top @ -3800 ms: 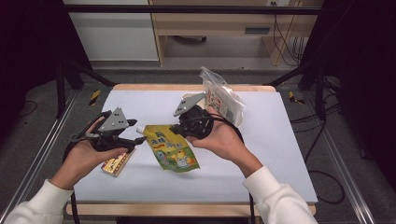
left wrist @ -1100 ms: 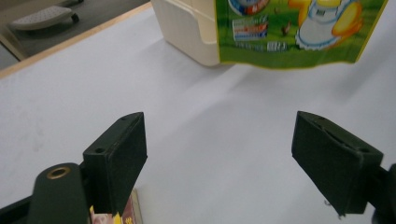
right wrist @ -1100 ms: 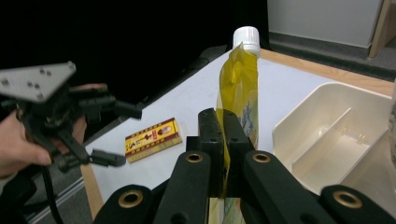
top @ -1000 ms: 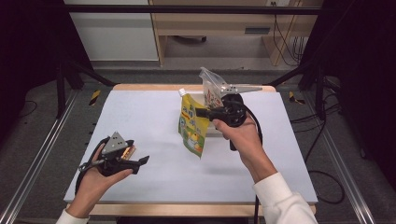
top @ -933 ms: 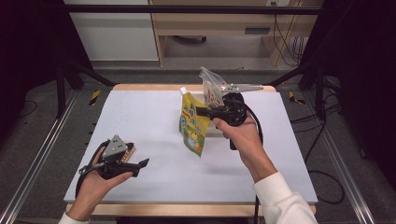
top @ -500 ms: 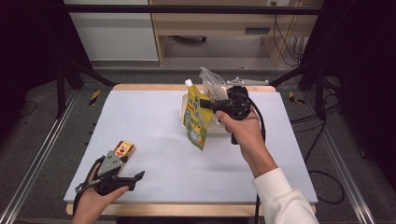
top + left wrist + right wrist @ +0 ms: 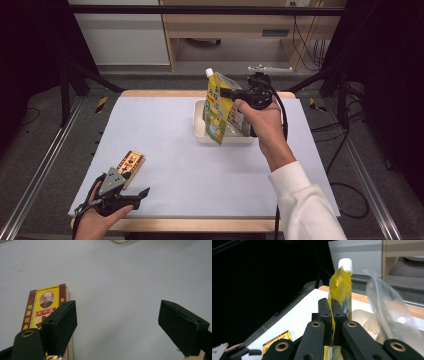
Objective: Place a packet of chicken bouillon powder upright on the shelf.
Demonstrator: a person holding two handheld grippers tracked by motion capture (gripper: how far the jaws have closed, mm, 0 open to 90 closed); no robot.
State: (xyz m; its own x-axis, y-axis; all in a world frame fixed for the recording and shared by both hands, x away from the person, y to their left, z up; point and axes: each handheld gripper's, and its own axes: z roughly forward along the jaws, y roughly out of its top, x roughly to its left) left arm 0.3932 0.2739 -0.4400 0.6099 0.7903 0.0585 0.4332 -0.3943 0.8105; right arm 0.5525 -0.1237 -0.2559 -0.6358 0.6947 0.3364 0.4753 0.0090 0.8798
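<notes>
Yellow pouch (image 7: 216, 111) clamped in right gripper (image 7: 229, 93), hanging upright over white tray (image 7: 200, 131), upper centre; left gripper (image 7: 142, 195) apart.

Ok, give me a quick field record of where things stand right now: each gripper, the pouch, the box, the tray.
right gripper: shut on the yellow spouted pouch, holding it upright in the air
pouch position: hanging above the white tray, lower corner over the tray's front rim
tray contents: a clear plastic bag
left gripper: open, nothing between the jaws, at the table's near left corner
flat box: lying on the table beside the left gripper, not held
</notes>
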